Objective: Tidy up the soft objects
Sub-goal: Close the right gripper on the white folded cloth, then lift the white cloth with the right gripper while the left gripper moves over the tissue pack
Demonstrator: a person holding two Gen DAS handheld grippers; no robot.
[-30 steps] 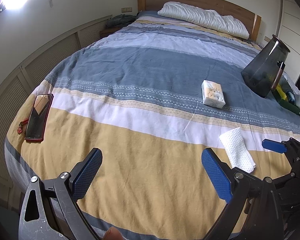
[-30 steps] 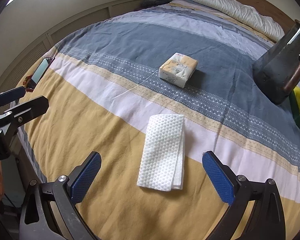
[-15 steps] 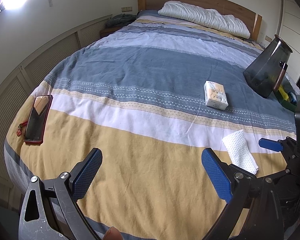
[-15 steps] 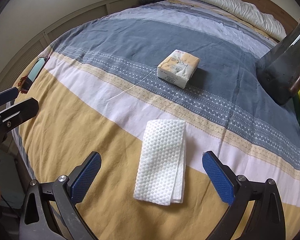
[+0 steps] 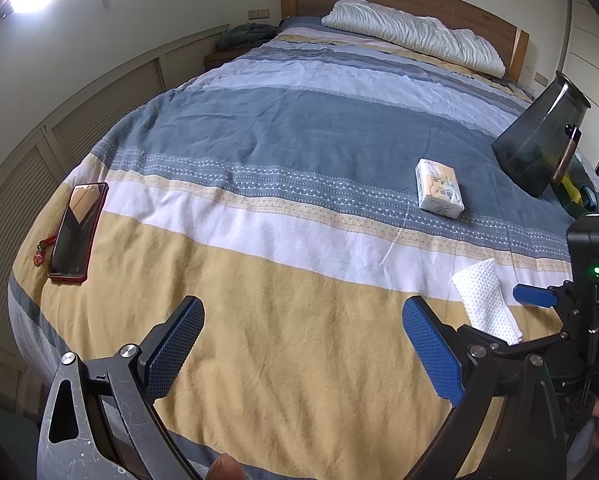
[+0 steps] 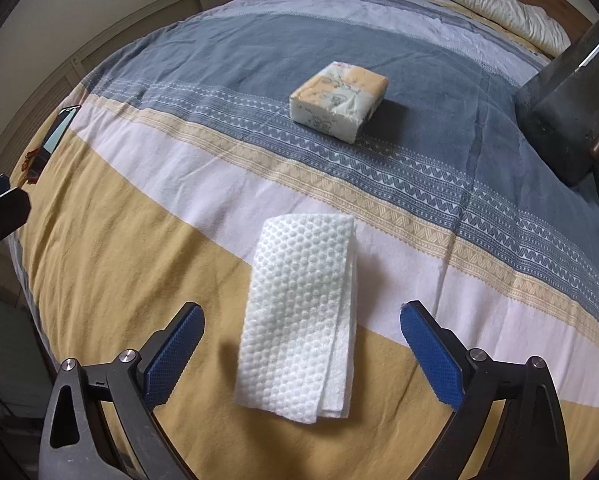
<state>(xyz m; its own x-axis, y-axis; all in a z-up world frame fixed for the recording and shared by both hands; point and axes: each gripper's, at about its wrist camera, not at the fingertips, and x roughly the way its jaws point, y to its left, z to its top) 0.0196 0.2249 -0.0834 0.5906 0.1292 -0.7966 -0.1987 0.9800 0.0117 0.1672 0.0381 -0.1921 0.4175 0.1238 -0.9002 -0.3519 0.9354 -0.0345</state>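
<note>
A folded white dimpled cloth (image 6: pixel 299 312) lies on the striped bedspread, on the yellow and white bands. My right gripper (image 6: pixel 299 354) is open and empty, its blue pads either side of the cloth's near end, just above it. A tissue pack (image 6: pixel 339 102) lies further back on the blue band. In the left wrist view the cloth (image 5: pixel 485 300) and the tissue pack (image 5: pixel 439 194) are at the right. My left gripper (image 5: pixel 303 350) is open and empty over the yellow band.
A red-cased phone (image 5: pixel 77 232) lies near the bed's left edge. A dark smoky jug (image 5: pixel 539 144) stands at the right, with green and yellow items behind it. A white pillow (image 5: pixel 411 36) lies by the wooden headboard. Louvred panels line the left wall.
My right gripper has moved forward and down toward the white cloth, which now sits between its pads. My left gripper has barely moved.
</note>
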